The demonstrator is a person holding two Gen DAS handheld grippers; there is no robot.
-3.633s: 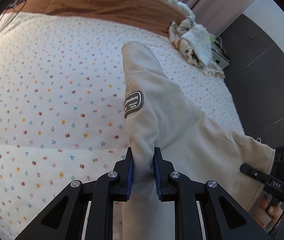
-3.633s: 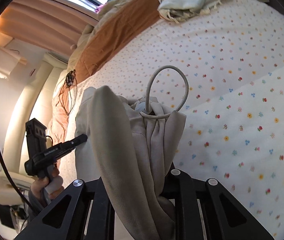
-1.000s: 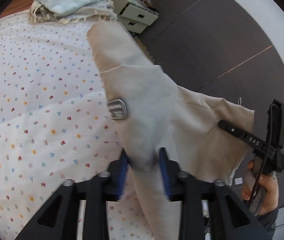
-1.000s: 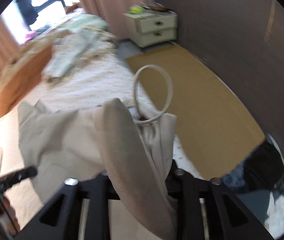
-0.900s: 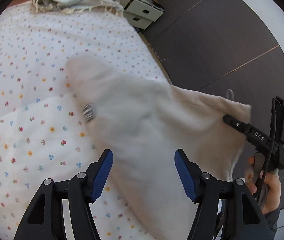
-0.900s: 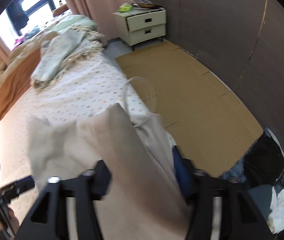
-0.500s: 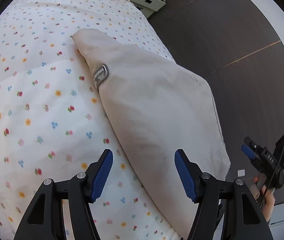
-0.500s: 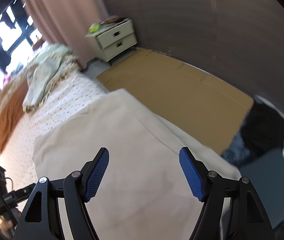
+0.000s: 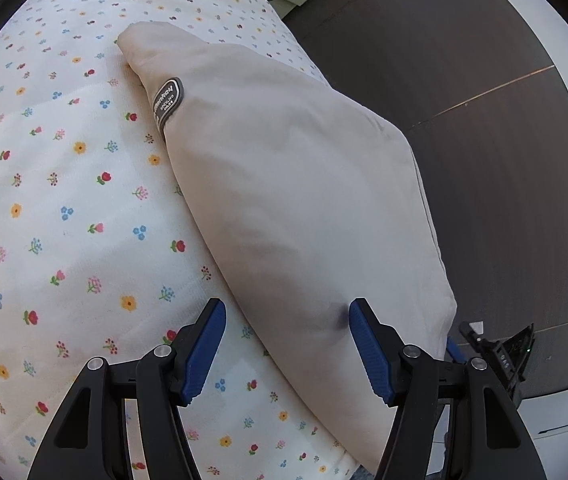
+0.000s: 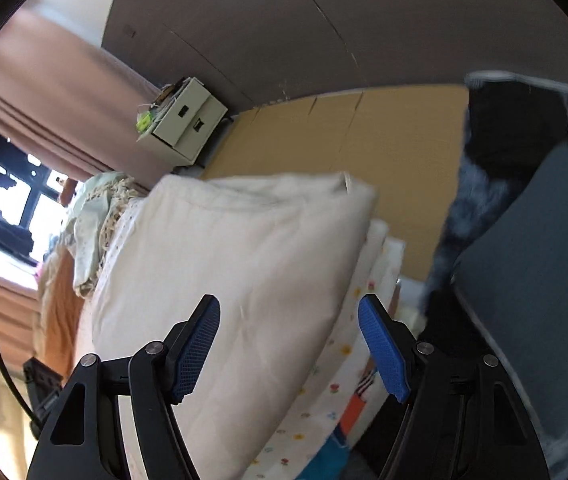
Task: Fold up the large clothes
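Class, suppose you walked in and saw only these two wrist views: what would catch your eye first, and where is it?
First, the folded beige garment, lying flat near the right edge of the flower-print bedsheet, with a dark grey patch near its far end. Next, the blue-padded left tool and right tool, both wide open at the garment's near end and gripping nothing. Beyond the bed, a pale bedside cabinet stands by the pink curtain.

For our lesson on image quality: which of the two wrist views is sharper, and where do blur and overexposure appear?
Left wrist view: sharp, the beige folded garment and its grey oval label crisp, evenly lit. Right wrist view: softer, the dark bundle at the right edge smeared, the window blown out.
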